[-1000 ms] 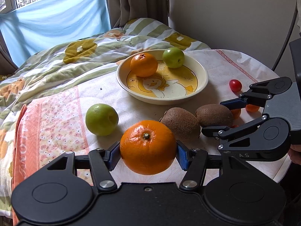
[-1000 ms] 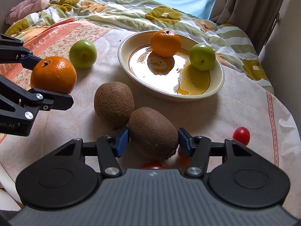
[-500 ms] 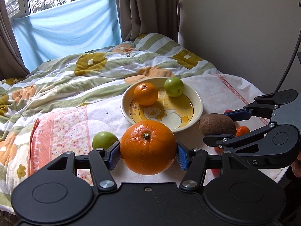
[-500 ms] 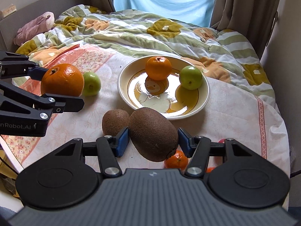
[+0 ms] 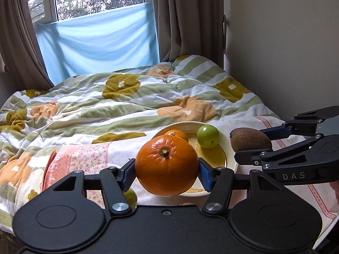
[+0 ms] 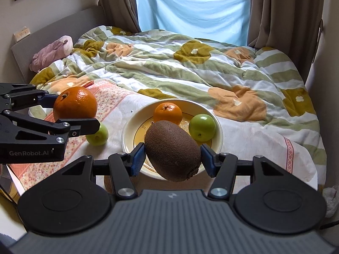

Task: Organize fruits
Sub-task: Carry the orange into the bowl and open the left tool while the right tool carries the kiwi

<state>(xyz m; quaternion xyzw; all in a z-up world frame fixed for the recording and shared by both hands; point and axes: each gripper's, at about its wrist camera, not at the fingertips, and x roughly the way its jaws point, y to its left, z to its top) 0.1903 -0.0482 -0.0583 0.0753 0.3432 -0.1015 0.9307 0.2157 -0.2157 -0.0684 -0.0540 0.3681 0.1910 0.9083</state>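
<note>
Left gripper [image 5: 167, 173] clamps the large orange [image 5: 167, 166], raised clear of the table. Right gripper [image 6: 173, 158] clamps the kiwi [image 6: 173, 153], raised at 6 o'clock of the bowl [image 6: 218, 131], which contains a small orange [image 6: 168, 112] and a green apple [image 6: 202, 127].

The left gripper [image 6: 70, 114], seen from the right wrist, carries "GenRobot.AI" in pale letters on its side. The right gripper [image 5: 252, 139] shows "DAS" on its side, possibly the visible part of a longer word.
</note>
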